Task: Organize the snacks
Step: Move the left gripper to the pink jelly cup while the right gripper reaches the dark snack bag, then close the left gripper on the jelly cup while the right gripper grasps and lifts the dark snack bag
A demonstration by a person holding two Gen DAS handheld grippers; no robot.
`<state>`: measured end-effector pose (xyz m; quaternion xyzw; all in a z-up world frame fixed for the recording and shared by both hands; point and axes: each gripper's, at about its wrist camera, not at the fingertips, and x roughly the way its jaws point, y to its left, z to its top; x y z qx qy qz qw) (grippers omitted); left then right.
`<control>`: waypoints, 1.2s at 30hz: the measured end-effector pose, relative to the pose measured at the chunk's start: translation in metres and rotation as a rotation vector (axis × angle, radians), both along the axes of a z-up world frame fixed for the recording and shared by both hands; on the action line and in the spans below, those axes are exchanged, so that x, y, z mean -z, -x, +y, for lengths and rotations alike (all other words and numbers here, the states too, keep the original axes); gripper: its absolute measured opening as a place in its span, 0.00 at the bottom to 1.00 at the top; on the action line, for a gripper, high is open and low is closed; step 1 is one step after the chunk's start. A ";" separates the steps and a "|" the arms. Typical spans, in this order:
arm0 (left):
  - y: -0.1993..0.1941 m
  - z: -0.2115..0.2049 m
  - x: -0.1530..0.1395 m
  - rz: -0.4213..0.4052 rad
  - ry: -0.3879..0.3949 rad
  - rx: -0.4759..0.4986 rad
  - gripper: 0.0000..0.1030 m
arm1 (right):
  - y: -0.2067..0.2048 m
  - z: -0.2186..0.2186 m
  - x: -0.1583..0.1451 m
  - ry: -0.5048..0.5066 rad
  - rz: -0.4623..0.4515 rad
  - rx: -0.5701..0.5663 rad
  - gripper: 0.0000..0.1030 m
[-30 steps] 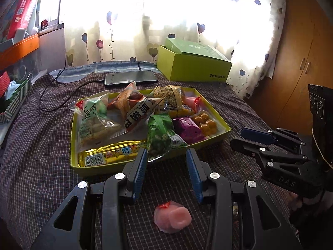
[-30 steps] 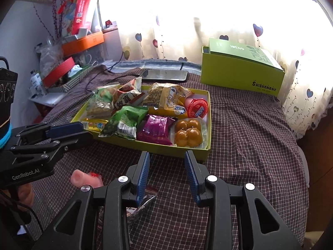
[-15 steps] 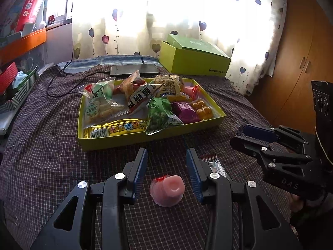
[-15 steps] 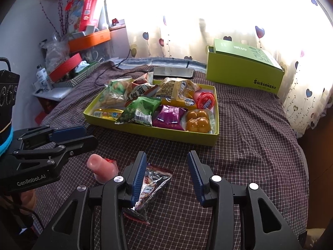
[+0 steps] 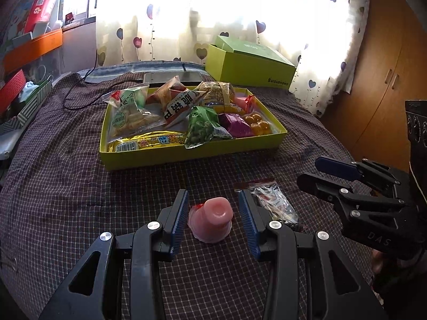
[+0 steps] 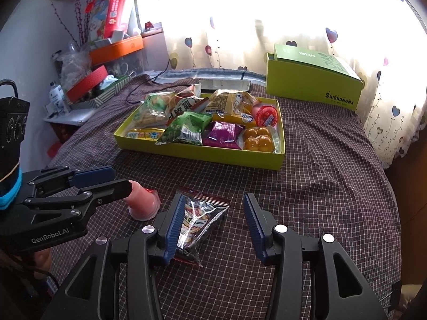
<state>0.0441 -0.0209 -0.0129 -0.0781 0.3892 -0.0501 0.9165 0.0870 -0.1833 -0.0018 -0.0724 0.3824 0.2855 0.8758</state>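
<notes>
A pink jelly cup [image 5: 212, 220] lies upside down on the checked cloth, between the open fingers of my left gripper [image 5: 213, 200]; it also shows in the right wrist view [image 6: 142, 204]. A clear foil snack packet with a red edge [image 6: 198, 217] lies partly between the open fingers of my right gripper [image 6: 213, 202], against the left finger; it also shows in the left wrist view [image 5: 273, 201]. A yellow-green tray [image 5: 186, 156] beyond holds several snack packs and also shows in the right wrist view [image 6: 210, 157].
A closed green box [image 6: 312, 85] stands at the back right by the curtain. A phone [image 6: 225, 84] and a cable [image 5: 77, 101] lie behind the tray. Cluttered shelves [image 6: 106, 61] stand at the left. A wooden cabinet [image 5: 387, 80] is at the right.
Both grippers have pulled back from the tray and come lower over the cloth. The jelly cup now sits between the left fingers and the packet between the right fingers.
</notes>
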 end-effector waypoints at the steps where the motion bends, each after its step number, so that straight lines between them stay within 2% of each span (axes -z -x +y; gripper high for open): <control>1: 0.001 0.000 0.002 0.003 0.001 0.000 0.39 | 0.000 0.000 0.001 0.001 0.006 -0.001 0.44; 14: -0.001 0.000 0.020 0.043 0.025 0.002 0.39 | 0.003 0.017 0.016 -0.023 0.085 -0.009 0.48; 21: -0.009 -0.005 0.031 0.069 -0.002 -0.012 0.39 | -0.002 0.021 0.032 -0.006 0.139 0.003 0.52; 28: -0.013 -0.004 0.037 0.081 -0.027 -0.030 0.39 | -0.008 0.012 0.039 0.045 0.157 0.037 0.52; 36: -0.011 -0.008 0.039 0.078 -0.046 -0.021 0.39 | -0.013 0.017 0.043 0.093 0.154 -0.032 0.52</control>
